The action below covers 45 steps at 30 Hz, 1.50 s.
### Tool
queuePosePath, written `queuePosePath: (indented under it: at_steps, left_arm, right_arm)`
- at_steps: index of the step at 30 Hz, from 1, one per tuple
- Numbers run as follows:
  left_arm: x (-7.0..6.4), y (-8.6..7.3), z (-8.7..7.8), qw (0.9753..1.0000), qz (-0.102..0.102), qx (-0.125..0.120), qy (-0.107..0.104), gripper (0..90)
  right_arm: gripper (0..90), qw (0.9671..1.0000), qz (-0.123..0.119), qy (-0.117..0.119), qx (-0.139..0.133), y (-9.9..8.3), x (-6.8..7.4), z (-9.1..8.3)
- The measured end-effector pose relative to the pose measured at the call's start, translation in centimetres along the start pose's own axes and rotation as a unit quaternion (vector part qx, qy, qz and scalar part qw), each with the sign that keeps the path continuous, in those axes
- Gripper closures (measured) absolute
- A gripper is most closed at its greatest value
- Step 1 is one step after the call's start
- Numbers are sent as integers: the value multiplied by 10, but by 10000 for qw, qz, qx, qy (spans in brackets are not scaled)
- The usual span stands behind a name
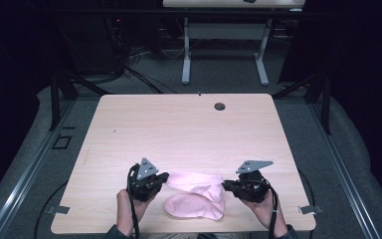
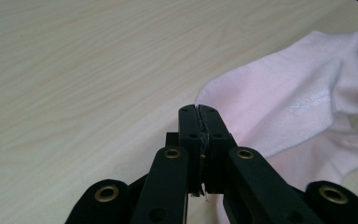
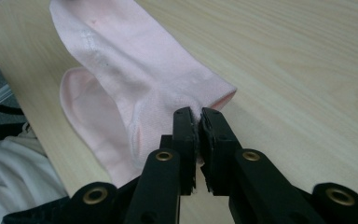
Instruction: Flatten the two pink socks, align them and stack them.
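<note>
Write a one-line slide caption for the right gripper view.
Right tool shut on the edge of a pink sock, the sock trailing away across the light wooden table.

Black two-jaw left gripper (image 1: pixel 163 178) and right gripper (image 1: pixel 227 186), brass-ringed screws, grey three-cornered plates, trailing black cables

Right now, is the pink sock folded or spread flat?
Folded. The pink sock is doubled over, one layer lying across the other, with the left gripper and right gripper each shut on an end.
</note>
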State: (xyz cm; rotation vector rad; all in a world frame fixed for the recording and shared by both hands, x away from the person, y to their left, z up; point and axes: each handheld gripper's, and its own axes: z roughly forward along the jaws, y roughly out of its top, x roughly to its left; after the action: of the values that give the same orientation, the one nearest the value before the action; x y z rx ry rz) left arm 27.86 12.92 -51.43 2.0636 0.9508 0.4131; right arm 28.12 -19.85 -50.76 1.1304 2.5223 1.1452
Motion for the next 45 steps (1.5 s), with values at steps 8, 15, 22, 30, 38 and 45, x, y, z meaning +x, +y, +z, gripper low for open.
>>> queuePosePath:
  at_steps: [8, 15, 22, 30, 38, 45]
  left_arm:
    - [-6, -29, -11, 9992, -365, 31, -139, 891]
    - [-14, -45, 2, 9988, -278, 285, -273, 888]
    - [-15, -50, 14, 9980, -165, 578, -215, 802]
    - [-16, -45, 19, 9962, -158, 795, -324, 647]
    - [-21, -48, 25, 9954, 20, 940, -168, 658]
    - [-24, -50, 26, 9945, 156, 1022, -169, 807]
  right_arm:
    - [842, 9992, -13, 297, 269, -13, 10, 1]
    - [835, 9977, -15, 291, 620, -21, 8, 11]
    - [734, 9949, 21, 115, 1002, -30, 2, 33]
    - [684, 9965, 108, 198, 807, -31, -1, 34]
    - [643, 9959, -146, -19, 892, -36, 7, 45]
    - [721, 9954, -261, -115, 916, -37, 9, 46]
